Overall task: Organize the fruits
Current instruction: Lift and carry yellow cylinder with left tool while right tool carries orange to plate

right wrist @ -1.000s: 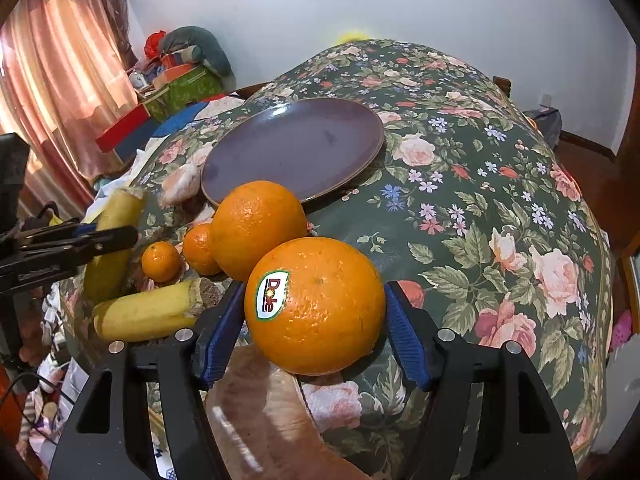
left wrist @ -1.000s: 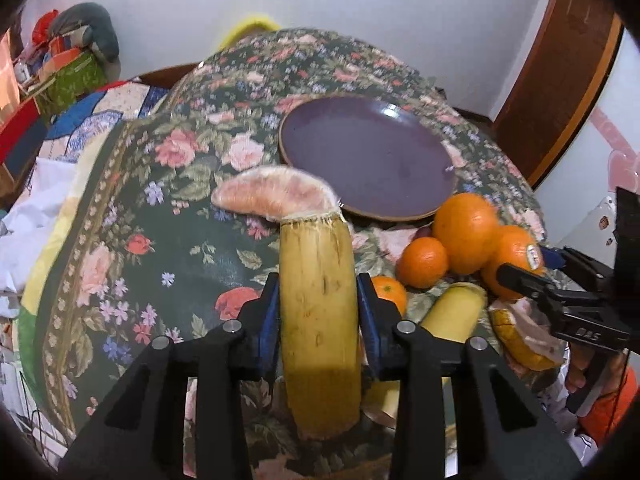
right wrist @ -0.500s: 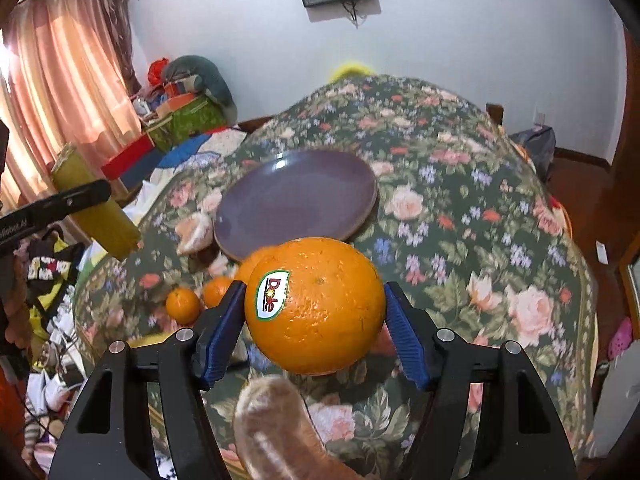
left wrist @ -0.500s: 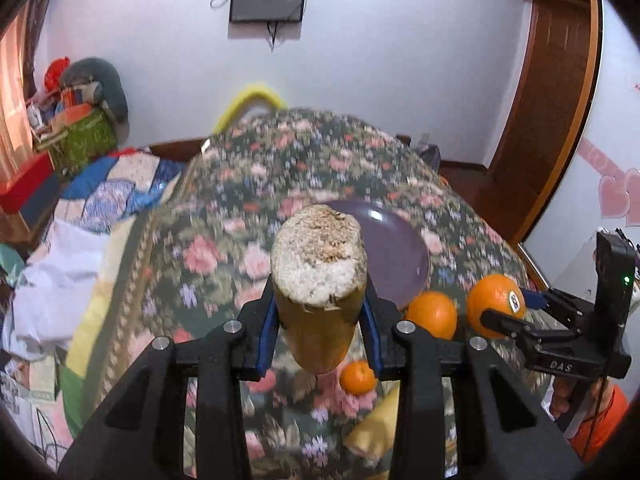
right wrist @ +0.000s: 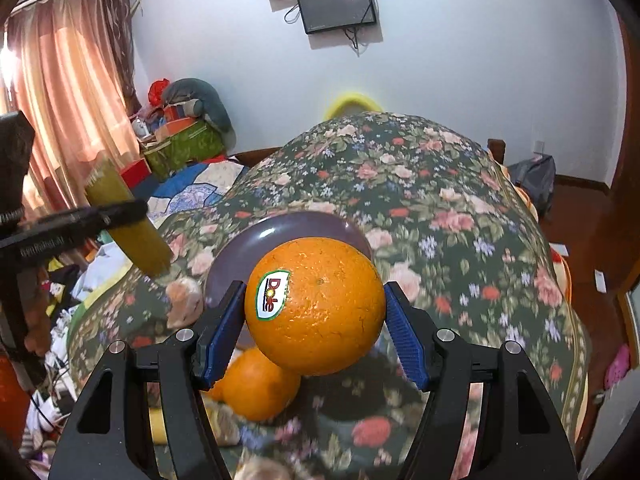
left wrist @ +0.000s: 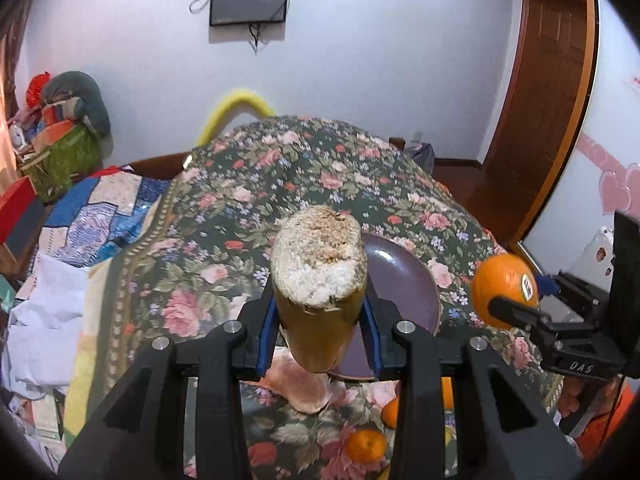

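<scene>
A yellow banana piece (left wrist: 320, 320) with a rough, pale torn end facing the camera is held off the floral bedspread, tilted, above the near rim of a round dark purple plate (left wrist: 404, 288). A large orange (right wrist: 316, 306) with a white Dole sticker is also held in the air, in front of the same empty plate. Lower down on the bedspread lie another orange (right wrist: 260, 386), two small mandarins (left wrist: 366, 446) and a pinkish peeled fruit segment (left wrist: 308, 386).
</scene>
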